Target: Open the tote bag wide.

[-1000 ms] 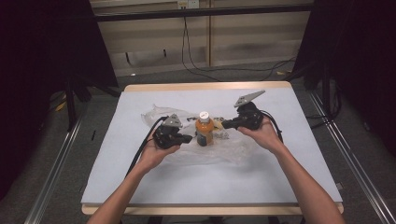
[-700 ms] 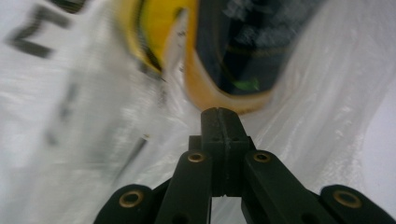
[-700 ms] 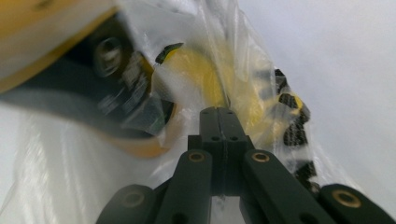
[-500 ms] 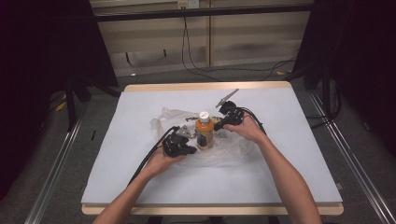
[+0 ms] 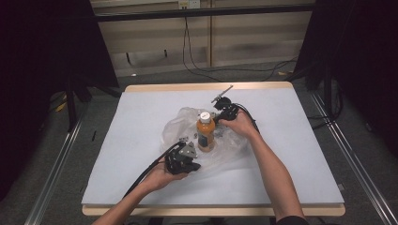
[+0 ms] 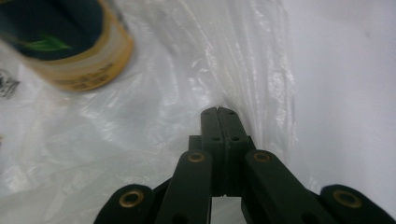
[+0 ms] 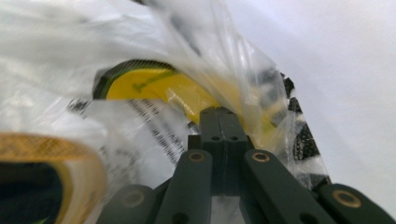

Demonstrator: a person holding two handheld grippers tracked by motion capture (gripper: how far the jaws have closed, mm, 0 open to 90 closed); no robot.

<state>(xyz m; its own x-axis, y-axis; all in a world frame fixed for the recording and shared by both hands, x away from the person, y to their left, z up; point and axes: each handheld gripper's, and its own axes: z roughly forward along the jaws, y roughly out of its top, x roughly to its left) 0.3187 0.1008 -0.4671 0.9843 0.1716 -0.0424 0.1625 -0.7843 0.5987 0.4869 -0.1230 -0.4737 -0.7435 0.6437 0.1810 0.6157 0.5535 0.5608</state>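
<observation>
The left hand-held gripper (image 5: 184, 160) sits at the near edge of a crumpled clear plastic bag (image 5: 174, 127), its two black jaws pressed flat together. In the left gripper view the closed tips (image 6: 218, 114) lie against a fold of the bag (image 6: 154, 107); whether any film is caught between them cannot be told. The right hand-held gripper (image 5: 224, 107) is at the far right side of the bag, its jaws likewise pressed together. In the right gripper view its tips (image 7: 218, 113) push into the bag's film (image 7: 51, 56), with a yellow and dark green packet (image 7: 149, 86) showing through the plastic just beyond them; a pinch on the film cannot be made out.

Between the two hand-held grippers stands an orange bottle (image 5: 205, 132) with a white cap, upright on the spread bag. In the left gripper view its lower part (image 6: 70, 46), blurred, is up and to the left of the jaws, apart from them.

The bag lies near the middle of the pale tabletop (image 5: 300, 140). Black cables (image 5: 150, 171) trail from the left hand-held gripper toward the near edge.
</observation>
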